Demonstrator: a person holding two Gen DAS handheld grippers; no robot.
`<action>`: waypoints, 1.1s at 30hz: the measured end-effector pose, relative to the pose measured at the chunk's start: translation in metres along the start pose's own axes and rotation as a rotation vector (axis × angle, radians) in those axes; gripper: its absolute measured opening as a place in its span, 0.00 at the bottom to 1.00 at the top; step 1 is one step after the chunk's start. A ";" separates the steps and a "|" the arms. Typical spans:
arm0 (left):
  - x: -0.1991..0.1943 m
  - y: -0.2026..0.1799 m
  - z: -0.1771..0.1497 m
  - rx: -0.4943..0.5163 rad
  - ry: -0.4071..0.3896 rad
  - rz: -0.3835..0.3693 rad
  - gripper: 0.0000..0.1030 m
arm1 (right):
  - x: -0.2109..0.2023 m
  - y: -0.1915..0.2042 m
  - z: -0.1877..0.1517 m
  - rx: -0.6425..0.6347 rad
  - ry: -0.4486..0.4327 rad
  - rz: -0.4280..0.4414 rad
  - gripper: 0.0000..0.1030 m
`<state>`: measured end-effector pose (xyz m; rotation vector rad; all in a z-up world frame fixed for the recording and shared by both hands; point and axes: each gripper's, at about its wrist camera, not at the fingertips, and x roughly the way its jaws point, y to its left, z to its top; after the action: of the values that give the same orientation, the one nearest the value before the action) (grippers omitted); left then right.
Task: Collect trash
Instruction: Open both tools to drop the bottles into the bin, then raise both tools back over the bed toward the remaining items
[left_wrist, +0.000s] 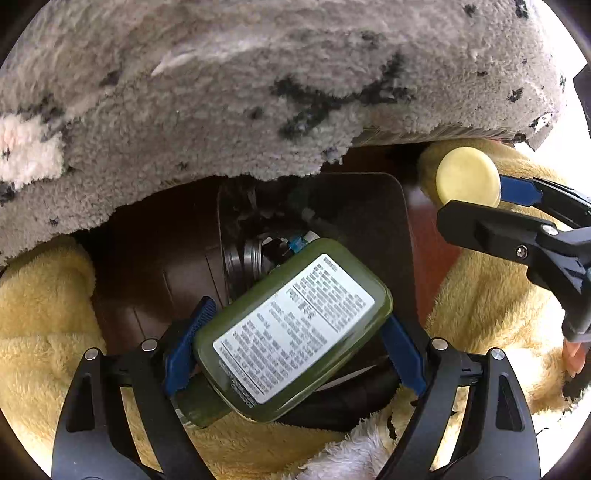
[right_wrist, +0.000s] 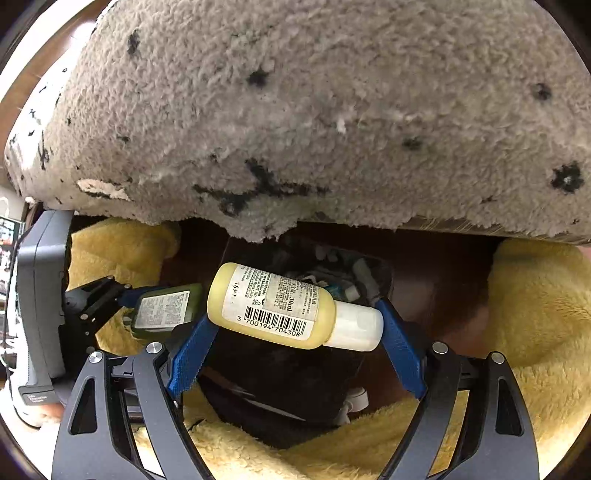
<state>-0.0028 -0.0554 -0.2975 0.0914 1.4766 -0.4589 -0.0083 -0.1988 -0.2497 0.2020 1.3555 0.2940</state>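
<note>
The left claw (left_wrist: 291, 332) is clamped across a flat green bottle (left_wrist: 291, 332) with a white printed label, its blue pads pressing the bottle's two sides, and it points steeply down at a dark bin (left_wrist: 391, 229) on the floor. The right claw (right_wrist: 293, 325) likewise holds a small pale-yellow bottle (right_wrist: 273, 306) with a white cap, gripped end to end between base and cap, above the same bin (right_wrist: 280, 387). In the left wrist view the yellow bottle (left_wrist: 467, 177) shows as a round base in the other claw (left_wrist: 476, 195), off to the right. Both pieces of trash look picked up but not yet dropped; letting them go into the bin appears to be what is left for these two. Inside the bin lie a few things already: something like a ribbed dark jar, a bit of blue, some small white pieces, too shadowed to name surely. A grey speckled rug (left_wrist: 258, 92) and yellow fleece (left_wrist: 44, 332) crowd around the bin.
</note>
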 end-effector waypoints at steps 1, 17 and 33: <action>0.001 0.001 0.000 -0.002 -0.001 -0.001 0.80 | 0.003 0.002 0.001 -0.001 0.000 -0.001 0.83; -0.047 0.001 0.007 0.001 -0.101 0.022 0.92 | -0.041 -0.013 0.025 -0.011 -0.100 -0.110 0.93; -0.170 -0.008 0.027 0.071 -0.406 0.113 0.92 | -0.140 -0.009 0.053 -0.054 -0.390 -0.141 0.93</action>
<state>0.0155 -0.0312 -0.1280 0.1296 1.0516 -0.4100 0.0185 -0.2514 -0.1117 0.1103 0.9692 0.1613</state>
